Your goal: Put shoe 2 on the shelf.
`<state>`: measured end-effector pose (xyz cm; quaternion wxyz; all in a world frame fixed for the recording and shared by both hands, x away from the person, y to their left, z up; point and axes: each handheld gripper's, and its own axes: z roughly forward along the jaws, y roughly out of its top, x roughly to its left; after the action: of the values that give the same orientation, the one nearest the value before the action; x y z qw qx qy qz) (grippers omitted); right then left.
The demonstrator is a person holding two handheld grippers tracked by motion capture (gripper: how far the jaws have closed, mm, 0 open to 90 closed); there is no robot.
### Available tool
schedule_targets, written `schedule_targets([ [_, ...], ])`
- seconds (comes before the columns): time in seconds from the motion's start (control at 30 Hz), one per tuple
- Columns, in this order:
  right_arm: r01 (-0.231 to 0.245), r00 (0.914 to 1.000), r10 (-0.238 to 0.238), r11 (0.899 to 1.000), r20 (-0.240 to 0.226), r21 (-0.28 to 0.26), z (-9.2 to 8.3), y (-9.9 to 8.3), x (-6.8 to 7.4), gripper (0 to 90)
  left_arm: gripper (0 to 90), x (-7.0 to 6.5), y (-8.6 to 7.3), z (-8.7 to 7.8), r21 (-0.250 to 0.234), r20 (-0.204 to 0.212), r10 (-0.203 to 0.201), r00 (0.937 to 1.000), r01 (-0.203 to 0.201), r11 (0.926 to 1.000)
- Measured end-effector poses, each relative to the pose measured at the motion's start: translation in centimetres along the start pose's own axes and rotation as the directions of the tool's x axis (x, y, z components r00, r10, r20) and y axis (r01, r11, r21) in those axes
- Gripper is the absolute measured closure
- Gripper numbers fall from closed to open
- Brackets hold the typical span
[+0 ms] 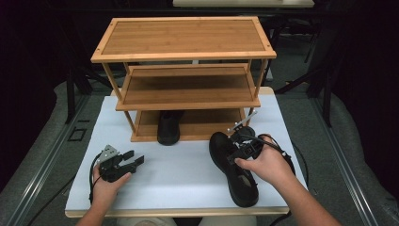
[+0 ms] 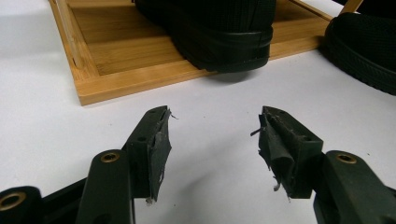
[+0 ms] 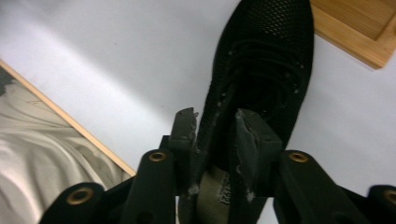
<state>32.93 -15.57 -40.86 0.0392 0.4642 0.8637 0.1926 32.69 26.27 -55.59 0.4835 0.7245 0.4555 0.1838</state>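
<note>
Jaws straddle one shoe's (image 3: pixel 261 60) side; another fills rack's (image 1: pixel 188 127) bottom shelf.

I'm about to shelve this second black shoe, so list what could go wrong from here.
1. The right gripper has only the thin collar wall of the black mesh shoe between its jaws; the shoe could tip or slip out when lifted.
2. Another black shoe already sits on the bottom tier of the bamboo three-tier rack, its heel overhanging the front edge; a nudge could knock it off.
3. The middle tier hangs low; the lifted shoe could strike it.
</note>
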Motion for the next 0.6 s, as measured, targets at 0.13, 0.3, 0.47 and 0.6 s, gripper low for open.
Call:
schedule_targets([
  [0.13, 0.009, 0.9999, -0.009, 1.000, 0.012, 0.025, 0.9, 0.1, 0.3, 68.2, 43.2, 0.0, 0.0, 0.0, -0.001, 0.001, 0.001, 1.0000, -0.001, 1.0000],
  [0.3, -0.006, 0.9993, 0.002, 0.994, 0.036, 0.111, 3.3, 0.0, -0.3, 73.0, 43.2, 0.1, 0.0, 0.0, -0.003, -0.002, -0.003, 1.0000, 0.003, 1.0000],
  [0.47, -0.009, 0.9996, 0.005, 0.991, 0.029, 0.131, 4.0, -0.2, -0.4, 82.7, 43.2, 0.1, 0.0, 0.0, -0.002, 0.000, 0.001, 1.0000, -0.001, 1.0000],
  [0.6, -0.011, 0.9998, 0.009, 0.994, 0.017, 0.111, 3.9, -0.4, -0.4, 86.6, 43.2, 0.0, 0.0, 0.0, -0.001, -0.001, 0.001, 1.0000, -0.001, 1.0000],
])
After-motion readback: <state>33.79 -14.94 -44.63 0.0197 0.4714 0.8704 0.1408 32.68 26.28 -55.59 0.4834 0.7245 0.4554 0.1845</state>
